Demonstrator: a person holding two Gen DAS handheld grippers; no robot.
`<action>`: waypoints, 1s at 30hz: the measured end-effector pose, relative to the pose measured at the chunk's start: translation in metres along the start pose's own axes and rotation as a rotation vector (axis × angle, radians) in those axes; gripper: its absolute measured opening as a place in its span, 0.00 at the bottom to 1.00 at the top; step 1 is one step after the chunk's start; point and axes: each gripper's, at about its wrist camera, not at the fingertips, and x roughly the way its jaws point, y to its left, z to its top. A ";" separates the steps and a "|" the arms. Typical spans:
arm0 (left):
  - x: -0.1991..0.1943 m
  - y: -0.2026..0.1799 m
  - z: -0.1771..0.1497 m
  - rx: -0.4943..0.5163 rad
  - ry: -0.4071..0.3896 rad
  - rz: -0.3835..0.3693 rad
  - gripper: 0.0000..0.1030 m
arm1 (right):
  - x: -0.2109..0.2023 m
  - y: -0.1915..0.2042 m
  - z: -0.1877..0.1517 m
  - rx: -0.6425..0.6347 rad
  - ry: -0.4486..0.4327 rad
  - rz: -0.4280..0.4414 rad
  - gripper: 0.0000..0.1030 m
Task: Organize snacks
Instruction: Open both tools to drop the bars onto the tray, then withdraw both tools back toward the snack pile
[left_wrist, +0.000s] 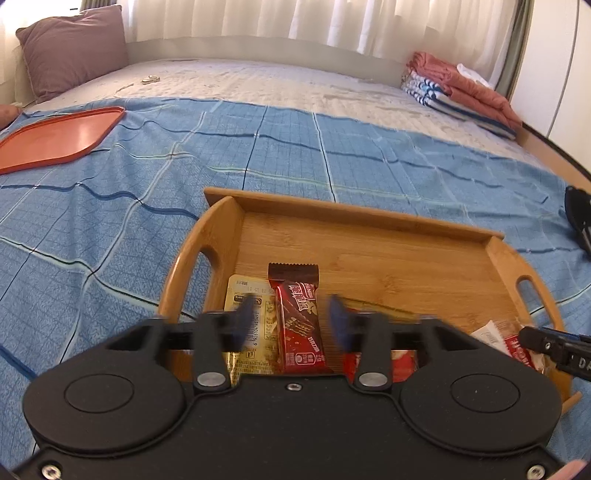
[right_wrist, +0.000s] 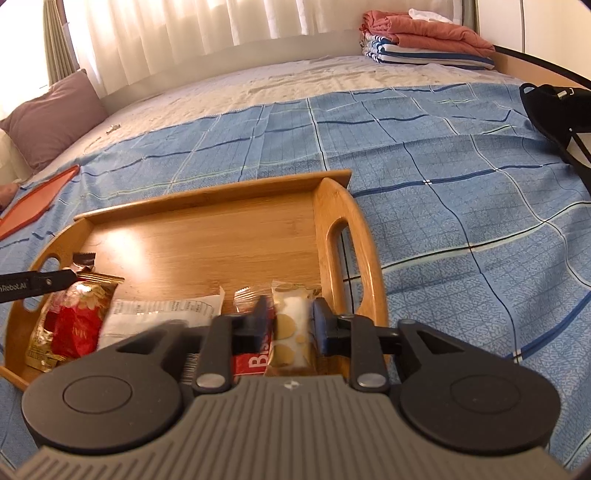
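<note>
A bamboo tray with handles sits on the blue checked bedspread and holds several snack packets along its near side. My left gripper is open over a red-brown chocolate wafer packet, with a gold packet beside its left finger. My right gripper straddles a white packet with gold dots at the tray's right end; the fingers stand close beside it. A red packet, a white packet and a red-gold bag lie to the left.
An orange plastic tray lies far left on the bedspread. A purple pillow is at the back left, folded laundry at the back right. A black strap object lies at the right edge.
</note>
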 end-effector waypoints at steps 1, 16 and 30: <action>-0.007 0.000 0.000 -0.005 -0.015 -0.003 0.67 | -0.004 0.000 0.000 0.002 -0.009 0.010 0.70; -0.142 -0.036 -0.033 0.205 -0.149 -0.047 0.92 | -0.118 0.027 -0.028 -0.151 -0.108 0.109 0.83; -0.236 -0.030 -0.118 0.191 -0.147 -0.120 0.95 | -0.175 0.036 -0.087 -0.284 -0.131 0.099 0.85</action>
